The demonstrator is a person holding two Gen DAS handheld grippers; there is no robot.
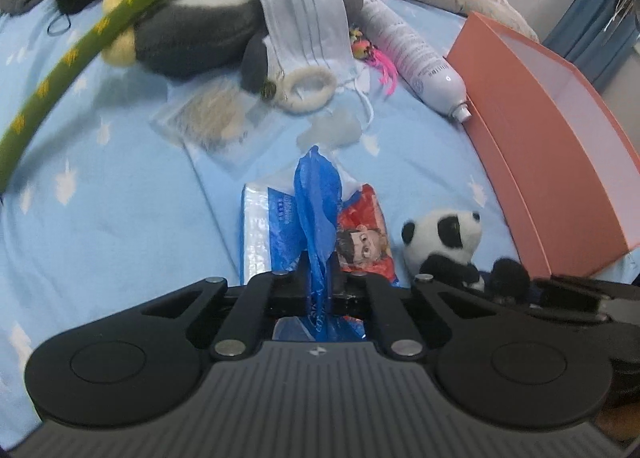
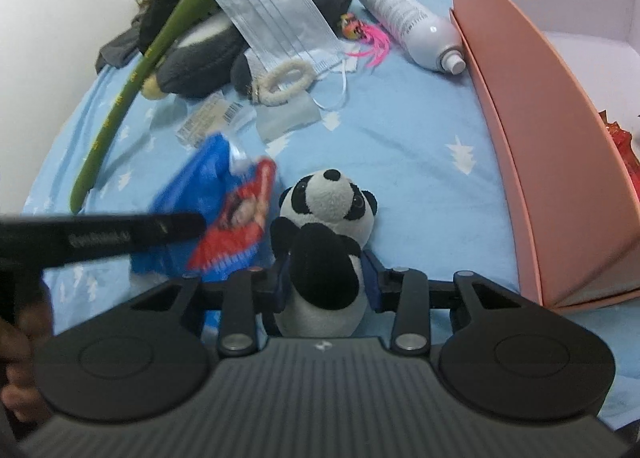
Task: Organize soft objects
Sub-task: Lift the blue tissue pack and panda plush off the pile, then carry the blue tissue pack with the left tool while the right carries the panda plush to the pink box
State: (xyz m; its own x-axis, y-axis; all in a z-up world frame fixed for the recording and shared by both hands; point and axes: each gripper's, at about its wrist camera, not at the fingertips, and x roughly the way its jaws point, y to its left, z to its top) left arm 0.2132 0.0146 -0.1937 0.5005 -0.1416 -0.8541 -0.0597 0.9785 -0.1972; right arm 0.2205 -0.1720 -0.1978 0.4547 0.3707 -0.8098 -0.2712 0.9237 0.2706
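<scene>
Panda plush between right claw fingers (clamped); left claw pinching blue bag.

Blue plastic bag was pinched upright, crumpled, its top fanned out above a red-and-blue printed packet lying flat on the bedsheet. Panda plush, black and white, sat face-up just right of the packet, its body clamped at the sides. Pink box stood open, near the panda's right.

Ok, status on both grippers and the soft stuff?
Left gripper shut on blue plastic packet. Right gripper shut on panda plush. Pink box open alongside, path unobstructed.
</scene>
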